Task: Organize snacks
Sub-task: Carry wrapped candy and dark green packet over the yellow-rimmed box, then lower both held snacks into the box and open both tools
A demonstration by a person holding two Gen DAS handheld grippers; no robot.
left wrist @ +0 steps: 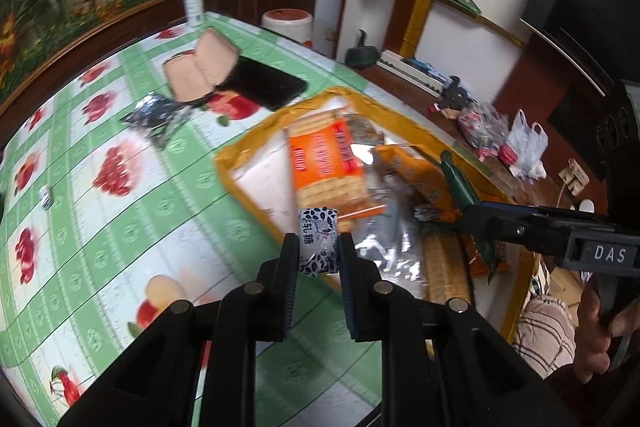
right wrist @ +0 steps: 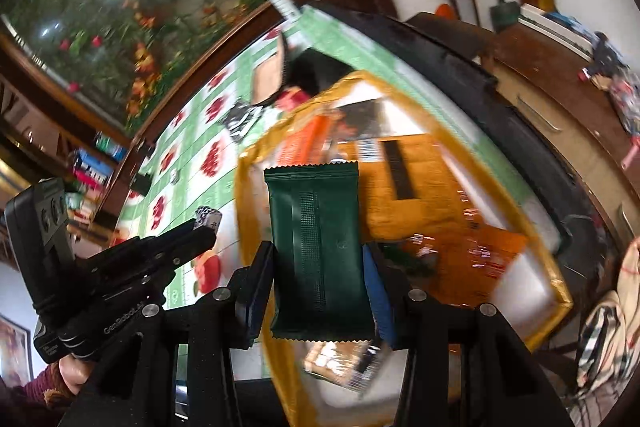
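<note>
- The left gripper (left wrist: 319, 247) has its black jaws drawn nearly together on a small white candy with a dark blue leaf-print wrapper (left wrist: 318, 241), pinched by its lower half so the top stands up clear of the fingertips.
- The right gripper (right wrist: 318, 279) has its jaws part-way apart, pressing the two sides of a flat dark green foil snack packet with crimped ends (right wrist: 316, 251); the packet stands upright between the blue pads.
- Both snacks are in the air over the near edge of a shallow white tray with a yellow-orange rim (left wrist: 240, 147), which sits on the green-and-white fruit-print tablecloth (left wrist: 100, 147).
- The step in hand looks like carrying: each hand brings one snack to the tray to join the rest.
- The next move calls for lowering each piece onto a free patch of tray floor, then parting the jaws; the candy is small and may roll.
- Inside the tray lie an orange cracker pack (left wrist: 326, 163), a silvery foil pouch (left wrist: 384, 247) and a mustard-orange bag (left wrist: 420, 175); the frames are blurred, so the exact pile is hard to read.
- Outside it, on the cloth, a black-and-silver packet (left wrist: 156, 115) is not yet collected, near a pink open case (left wrist: 200, 67).
</note>
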